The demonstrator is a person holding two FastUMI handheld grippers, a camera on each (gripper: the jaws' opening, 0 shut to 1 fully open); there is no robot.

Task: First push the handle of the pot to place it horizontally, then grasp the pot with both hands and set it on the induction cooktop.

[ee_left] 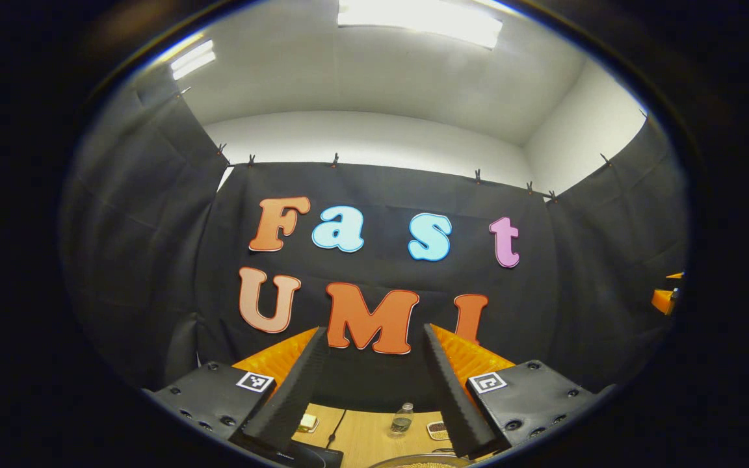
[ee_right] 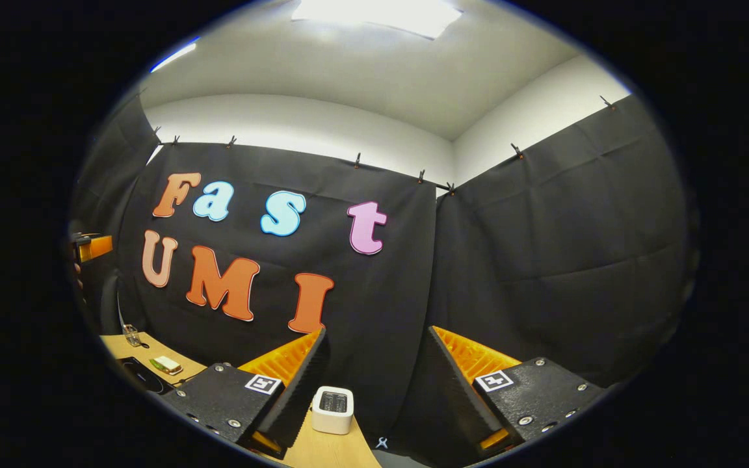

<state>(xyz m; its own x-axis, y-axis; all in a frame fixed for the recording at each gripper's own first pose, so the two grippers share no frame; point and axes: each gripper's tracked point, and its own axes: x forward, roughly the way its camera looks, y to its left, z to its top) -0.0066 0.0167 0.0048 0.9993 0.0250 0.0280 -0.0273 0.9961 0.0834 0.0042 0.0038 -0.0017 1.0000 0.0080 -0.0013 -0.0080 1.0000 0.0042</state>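
Overhead, ceiling lights (ee_left: pixel 419 19) shine; wooden table (ee_right: pixel 332 452) sits below.

- You have a small clear bottle (ee_left: pixel 402 418) standing on the wooden table (ee_left: pixel 365 435).
- Near it lies a little dish of dark bits (ee_left: pixel 438 428).
- A white box-shaped device (ee_right: pixel 333 409) sits at your table's far edge.

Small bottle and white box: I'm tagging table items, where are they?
Small bottle (ee_left: pixel 402 419), left gripper view, on its glass body.
White box (ee_right: pixel 333 409), right gripper view, on its front face.
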